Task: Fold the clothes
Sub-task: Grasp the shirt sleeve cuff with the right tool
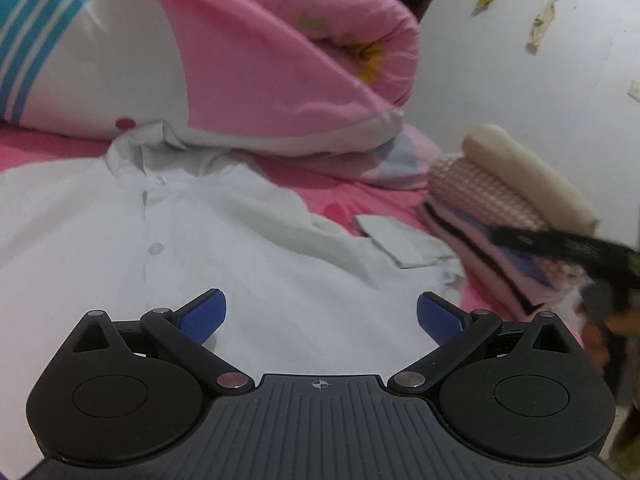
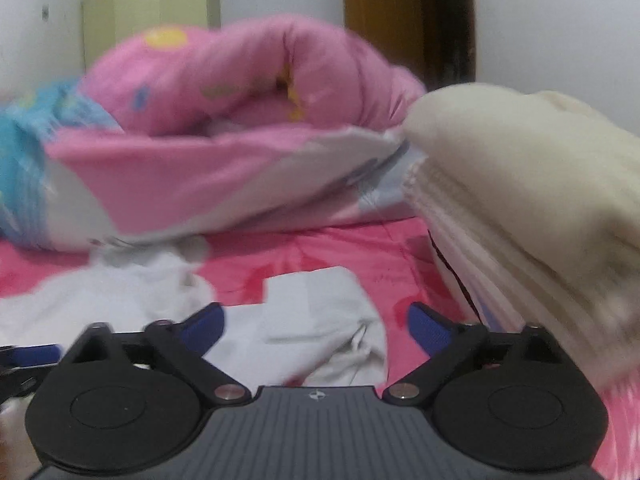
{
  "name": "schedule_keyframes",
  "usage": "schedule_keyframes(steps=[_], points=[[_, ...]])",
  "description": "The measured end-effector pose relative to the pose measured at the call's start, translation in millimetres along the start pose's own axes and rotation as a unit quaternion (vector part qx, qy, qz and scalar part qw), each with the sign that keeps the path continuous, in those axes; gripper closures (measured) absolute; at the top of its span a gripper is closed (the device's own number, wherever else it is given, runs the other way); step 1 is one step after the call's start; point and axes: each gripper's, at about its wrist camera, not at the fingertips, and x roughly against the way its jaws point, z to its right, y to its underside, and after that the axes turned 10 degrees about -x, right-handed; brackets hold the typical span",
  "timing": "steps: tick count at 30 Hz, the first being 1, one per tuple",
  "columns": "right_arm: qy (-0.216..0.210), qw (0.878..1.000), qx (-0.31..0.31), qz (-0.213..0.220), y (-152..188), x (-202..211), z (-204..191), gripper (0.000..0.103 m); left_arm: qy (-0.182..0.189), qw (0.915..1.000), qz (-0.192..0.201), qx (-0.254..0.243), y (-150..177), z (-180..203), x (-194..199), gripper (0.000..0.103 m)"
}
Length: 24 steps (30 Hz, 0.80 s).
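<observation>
Two grippers hang over a bed covered in a pink sheet [image 1: 60, 152], each with its blue pads spread wide and nothing between them. The left gripper [image 1: 321, 314] sits above the chest of a white button-up shirt [image 1: 100, 216], which lies flat on the sheet with its collar toward the far side and its buttons running down the front. The shirt's sleeve [image 1: 394, 246] stretches out to the right, its cuff end lying near a stack of folded clothes [image 1: 492, 204]. That stack sits at the right of the bed and is topped by a cream garment [image 1: 520, 168], with a checked piece and pink and dark layers below it.

From the right wrist view, the right gripper [image 2: 316, 322] hovers above the sleeve [image 2: 320, 320], which is rumpled here and folded back on itself, while the folded stack [image 2: 520, 200] stands just to its right, close to the right finger. This view is blurred. A rolled pink quilt [image 1: 280, 60] lies along the far side of the bed, behind the shirt's collar, against a white wall [image 1: 540, 80].
</observation>
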Motion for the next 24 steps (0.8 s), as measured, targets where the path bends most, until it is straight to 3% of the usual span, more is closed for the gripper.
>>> schedule_keyframes(steps=[4,8,9,11,12,13,14,16,20,24], points=[[-0.009,0.995,0.085,-0.047,-6.1,-54.7,-17.1,0.026,-0.007,0.9999,-0.012,0.000,11.6,-6.6,-16.6,0.001],[-0.010,0.978,0.194,-0.074,7.9,-87.6,-47.5,0.031,0.006,0.9998,-0.003,0.016,14.6,-13.5,-16.1,0.000],[-0.004,0.978,0.193,-0.083,10.1,-95.9,-46.4,0.035,0.007,0.9998,-0.002,0.017,15.5,-14.0,-16.3,0.000],[0.008,0.976,0.191,-0.100,14.7,-112.4,-44.3,0.054,0.007,0.9999,0.000,0.015,16.3,-13.0,-15.9,0.000],[0.013,0.976,0.187,-0.107,16.3,-119.5,-42.6,0.057,0.007,0.9999,0.000,0.014,16.6,-13.0,-15.8,0.000],[0.007,0.981,0.165,-0.102,13.7,-117.9,-36.2,0.067,0.008,0.9998,0.001,0.015,17.1,-13.6,-15.8,0.000],[0.002,0.985,0.143,-0.097,10.9,-116.0,-29.8,0.084,0.009,0.9998,0.002,0.017,17.1,-14.3,-16.0,0.000],[0.011,0.990,0.121,-0.075,3.0,-107.5,-21.3,0.098,0.011,0.9998,0.003,0.019,16.9,-15.1,-16.2,0.000],[0.032,0.995,0.098,-0.015,-17.8,-77.0,-9.5,0.100,0.011,0.9998,0.004,0.018,17.0,-15.0,-17.4,0.000],[0.035,0.995,0.061,0.073,-48.7,-16.7,1.6,0.101,0.014,0.9997,0.006,0.022,17.4,-16.7,-18.0,0.000]])
